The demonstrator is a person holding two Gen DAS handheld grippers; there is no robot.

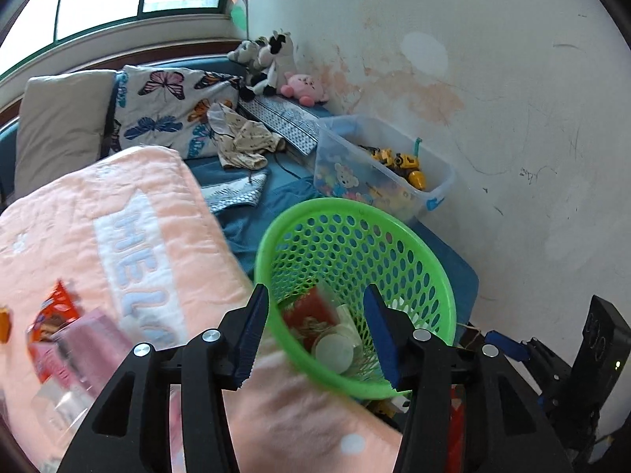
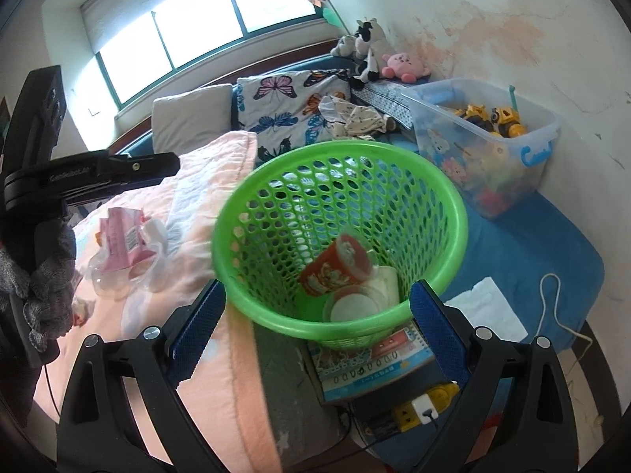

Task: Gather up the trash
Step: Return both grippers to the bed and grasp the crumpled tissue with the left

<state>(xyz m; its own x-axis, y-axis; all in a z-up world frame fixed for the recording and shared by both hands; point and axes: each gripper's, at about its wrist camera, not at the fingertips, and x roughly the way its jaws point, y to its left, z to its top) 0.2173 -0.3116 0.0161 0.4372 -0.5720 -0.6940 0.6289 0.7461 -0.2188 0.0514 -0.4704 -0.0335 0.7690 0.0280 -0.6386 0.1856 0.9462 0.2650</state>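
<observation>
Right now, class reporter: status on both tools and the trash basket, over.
Left tool open, empty. Right tool open, empty. Green basket holds red cup. Pink wrapper still on blanket.

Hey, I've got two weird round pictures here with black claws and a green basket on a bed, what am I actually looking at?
No robot here: a person holds a two-finger gripper in each hand, and each carries a wide-angle camera looking along its fingers. One picture is from the left gripper, the other from the right gripper. Both stand open and hold nothing.

Between them sits a green basket on the bed, already holding a red cup and a clear lidded cup. On the pink blanket more trash waits: a pink carton in clear plastic and an orange wrapper. Behind stands a clear toy bin; a white tissue lies on the blue sheet.
</observation>
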